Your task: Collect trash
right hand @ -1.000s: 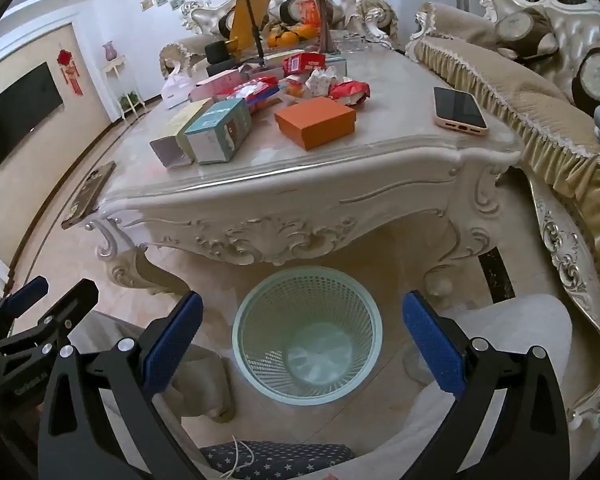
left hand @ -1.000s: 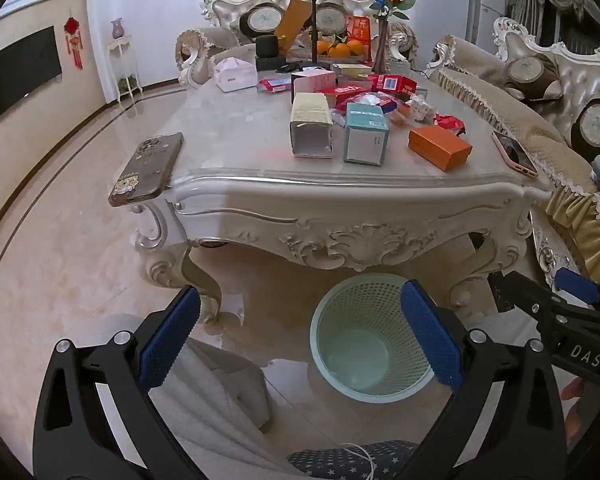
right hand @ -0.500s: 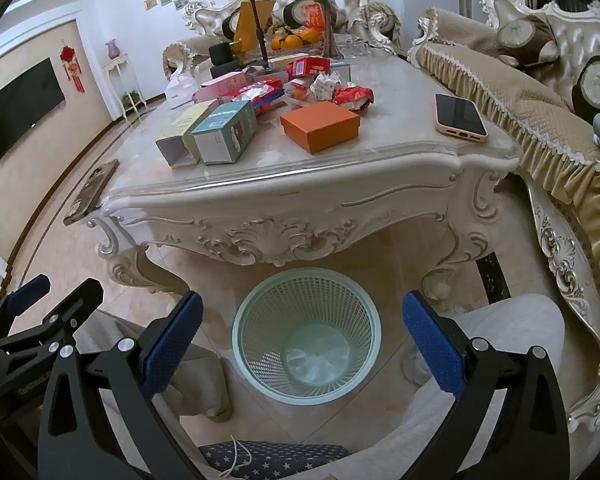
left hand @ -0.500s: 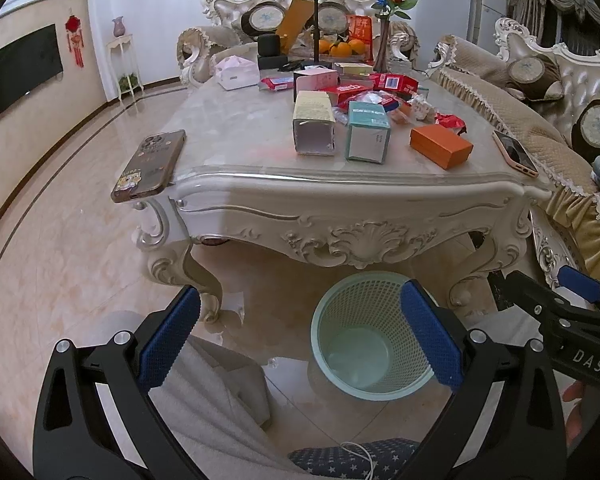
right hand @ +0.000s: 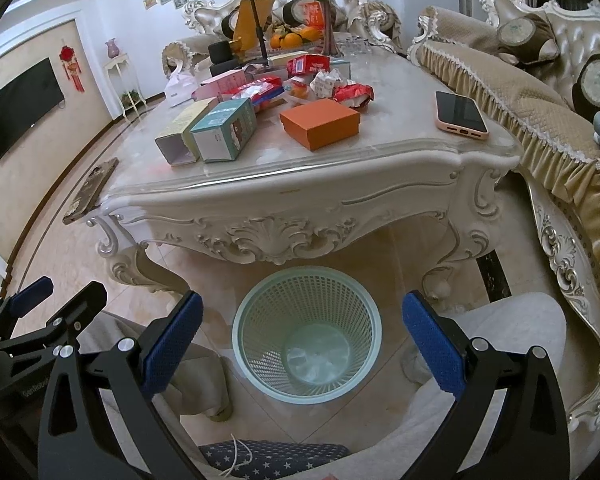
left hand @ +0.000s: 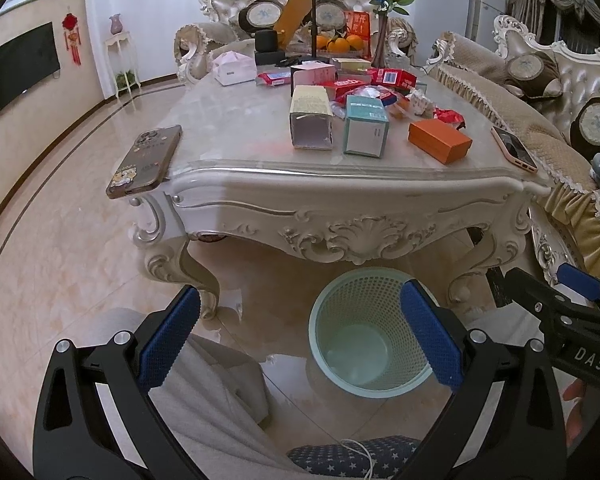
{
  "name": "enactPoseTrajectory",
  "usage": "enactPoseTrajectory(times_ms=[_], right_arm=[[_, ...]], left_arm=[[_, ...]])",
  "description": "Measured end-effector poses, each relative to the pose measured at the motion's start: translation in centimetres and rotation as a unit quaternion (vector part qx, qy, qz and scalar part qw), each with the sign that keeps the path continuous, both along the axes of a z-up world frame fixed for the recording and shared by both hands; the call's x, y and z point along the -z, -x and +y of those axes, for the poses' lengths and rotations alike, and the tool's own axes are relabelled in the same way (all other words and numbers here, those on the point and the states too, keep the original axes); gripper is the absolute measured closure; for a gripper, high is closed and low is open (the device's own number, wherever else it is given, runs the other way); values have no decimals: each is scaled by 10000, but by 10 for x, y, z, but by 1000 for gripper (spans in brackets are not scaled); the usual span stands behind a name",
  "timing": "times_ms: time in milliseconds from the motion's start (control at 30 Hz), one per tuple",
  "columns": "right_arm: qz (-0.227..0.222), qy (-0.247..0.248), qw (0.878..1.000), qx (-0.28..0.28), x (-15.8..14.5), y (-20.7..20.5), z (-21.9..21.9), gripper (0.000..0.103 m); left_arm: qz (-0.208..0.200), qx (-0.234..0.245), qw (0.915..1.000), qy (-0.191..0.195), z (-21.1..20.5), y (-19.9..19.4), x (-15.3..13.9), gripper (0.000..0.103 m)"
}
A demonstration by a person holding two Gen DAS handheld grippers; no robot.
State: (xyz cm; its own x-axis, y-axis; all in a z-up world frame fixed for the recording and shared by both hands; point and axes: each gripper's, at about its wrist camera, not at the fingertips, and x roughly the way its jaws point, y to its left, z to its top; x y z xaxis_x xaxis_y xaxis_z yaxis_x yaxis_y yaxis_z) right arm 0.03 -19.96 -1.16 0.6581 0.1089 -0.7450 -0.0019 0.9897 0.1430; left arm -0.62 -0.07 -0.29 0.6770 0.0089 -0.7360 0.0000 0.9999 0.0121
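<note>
Since a second ago both views have lifted slightly: the table top shows more fully and the wastebasket sits lower between the fingers. Nothing on the table has shifted.

Left to right, left wrist view: phone in a patterned case [left hand: 145, 161] overhanging the table's [left hand: 236, 128] left front corner. Mid-table, an open-ended cream carton [left hand: 310, 121] lying on its side, mouth toward the camera; just beside it a teal box [left hand: 365, 125]. Further right an orange box [left hand: 439, 141], then a pink-cased phone [left hand: 513, 153] near the right edge. Behind these, a jumble of red wrappers and packets [left hand: 384, 80], too crowded to sort.

Below the table's front apron, on the floor: pale green mesh wastebasket [left hand: 370, 330], upright, little or nothing in it from this view.

Left gripper [left hand: 298, 338]: fingers spread wide, nothing between them, hovering low before the table. Right gripper [right hand: 302, 342]: likewise wide apart and holding nothing, centred over the wastebasket [right hand: 306, 330]. Something pale lies at its bottom; cannot tell what.

Grey trouser legs [left hand: 204, 392] and a star-print cloth [right hand: 272, 460] at the lower edge.
</note>
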Motion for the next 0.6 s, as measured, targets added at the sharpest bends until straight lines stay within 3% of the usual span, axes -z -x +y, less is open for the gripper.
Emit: enactPoseTrajectory(times_ms=[600], right_arm=[[13,27,10000,28,3,-1,-3,7]], left_arm=[[110,43,9999,-6,-2,-5,5,6]])
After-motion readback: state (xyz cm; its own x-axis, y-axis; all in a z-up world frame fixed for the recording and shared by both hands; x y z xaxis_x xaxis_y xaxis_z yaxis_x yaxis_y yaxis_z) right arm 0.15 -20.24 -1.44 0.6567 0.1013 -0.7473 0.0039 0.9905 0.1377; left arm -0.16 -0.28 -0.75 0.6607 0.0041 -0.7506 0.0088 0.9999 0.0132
